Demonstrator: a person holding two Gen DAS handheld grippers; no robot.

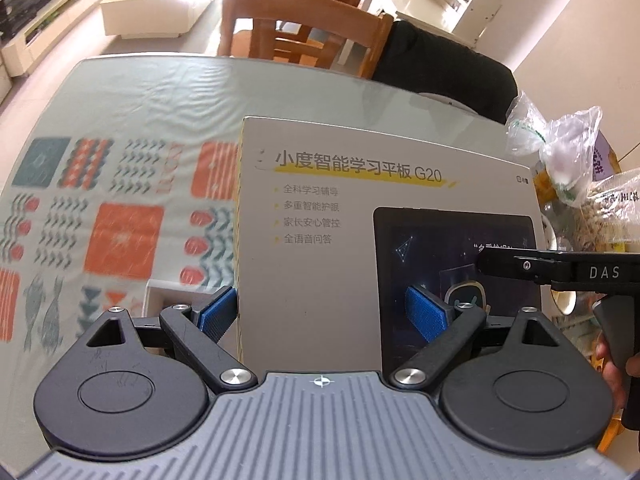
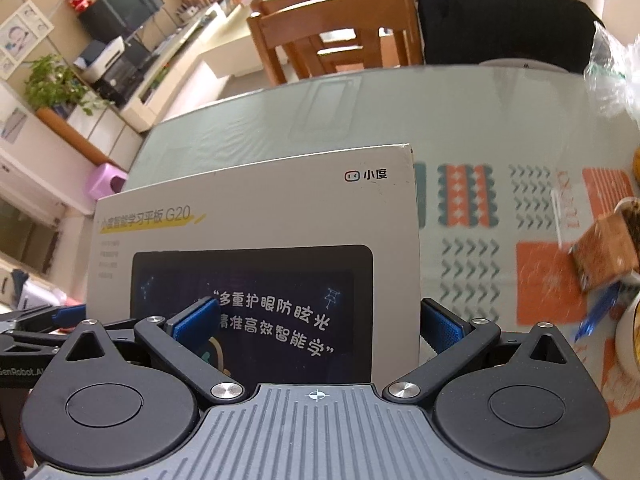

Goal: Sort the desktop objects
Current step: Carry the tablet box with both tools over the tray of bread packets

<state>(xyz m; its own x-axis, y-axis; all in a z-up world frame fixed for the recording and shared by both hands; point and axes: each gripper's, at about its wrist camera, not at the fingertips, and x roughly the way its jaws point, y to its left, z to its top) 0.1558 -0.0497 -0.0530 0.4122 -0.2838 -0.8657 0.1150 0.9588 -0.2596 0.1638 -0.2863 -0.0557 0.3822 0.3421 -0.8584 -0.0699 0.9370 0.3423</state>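
A large white tablet box [image 1: 360,216] with Chinese print and a picture of a dark tablet stands upright on the patterned tablecloth. My left gripper [image 1: 320,316] is open, with one blue pad beyond the box's left edge and the other in front of its face. My right gripper [image 2: 320,324] is open likewise around the box's right edge [image 2: 414,260]. The right gripper's black body also shows in the left wrist view [image 1: 560,268].
Plastic bags of food [image 1: 568,152] lie to the right of the box. A brown packet [image 2: 604,252] and cups sit at the table's right. A small white box [image 1: 168,296] lies left of the tablet box. Wooden chairs [image 1: 304,28] stand beyond the far edge.
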